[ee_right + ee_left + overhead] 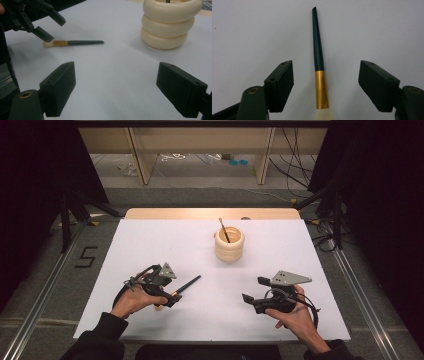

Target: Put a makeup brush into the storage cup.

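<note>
From the high view, my left claw (pixel 167 295) sits over the makeup brush (pixel 186 285), which lies flat on the white worktop (pixel 165 245), well short and left of the ribbed cream holder (pixel 229 245); my right claw (pixel 252 291) stands open and empty, to the holder's near right.

In the left gripper view the jaws straddle the brush's gold ferrule (pixel 322 88) without touching. Closing off-centre could roll it away.

In the right gripper view the holder (pixel 168 23) looks light; I judge a careless drop could tip it.
</note>
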The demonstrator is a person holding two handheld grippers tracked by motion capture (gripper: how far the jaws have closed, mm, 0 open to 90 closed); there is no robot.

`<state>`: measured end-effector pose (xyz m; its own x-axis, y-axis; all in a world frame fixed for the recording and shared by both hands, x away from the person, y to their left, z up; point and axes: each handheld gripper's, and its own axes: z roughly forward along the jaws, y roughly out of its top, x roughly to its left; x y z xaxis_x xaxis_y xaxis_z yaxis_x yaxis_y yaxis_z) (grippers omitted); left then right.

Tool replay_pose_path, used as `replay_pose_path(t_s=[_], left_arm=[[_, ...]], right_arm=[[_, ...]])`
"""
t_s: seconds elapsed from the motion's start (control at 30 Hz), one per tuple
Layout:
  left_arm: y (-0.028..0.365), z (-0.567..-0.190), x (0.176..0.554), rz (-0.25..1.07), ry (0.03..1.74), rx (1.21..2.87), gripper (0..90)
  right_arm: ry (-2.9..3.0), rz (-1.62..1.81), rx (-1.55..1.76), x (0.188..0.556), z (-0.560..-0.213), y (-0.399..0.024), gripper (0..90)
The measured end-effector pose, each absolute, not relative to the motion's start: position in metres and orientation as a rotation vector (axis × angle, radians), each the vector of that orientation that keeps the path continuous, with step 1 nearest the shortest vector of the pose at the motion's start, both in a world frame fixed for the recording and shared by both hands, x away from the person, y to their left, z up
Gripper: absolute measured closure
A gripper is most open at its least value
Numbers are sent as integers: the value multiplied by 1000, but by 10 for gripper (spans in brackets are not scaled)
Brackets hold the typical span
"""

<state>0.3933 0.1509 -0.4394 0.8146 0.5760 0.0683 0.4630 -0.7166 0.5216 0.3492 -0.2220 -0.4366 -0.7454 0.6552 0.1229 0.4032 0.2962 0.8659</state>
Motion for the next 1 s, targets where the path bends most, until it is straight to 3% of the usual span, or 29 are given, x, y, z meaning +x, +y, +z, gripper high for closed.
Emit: replay_pose_path(t_s=[1.0], left_arm=[[136,-447,417,215,740,2709,380]], right_arm=[[2323,1417,962,350,-437,-218,174]])
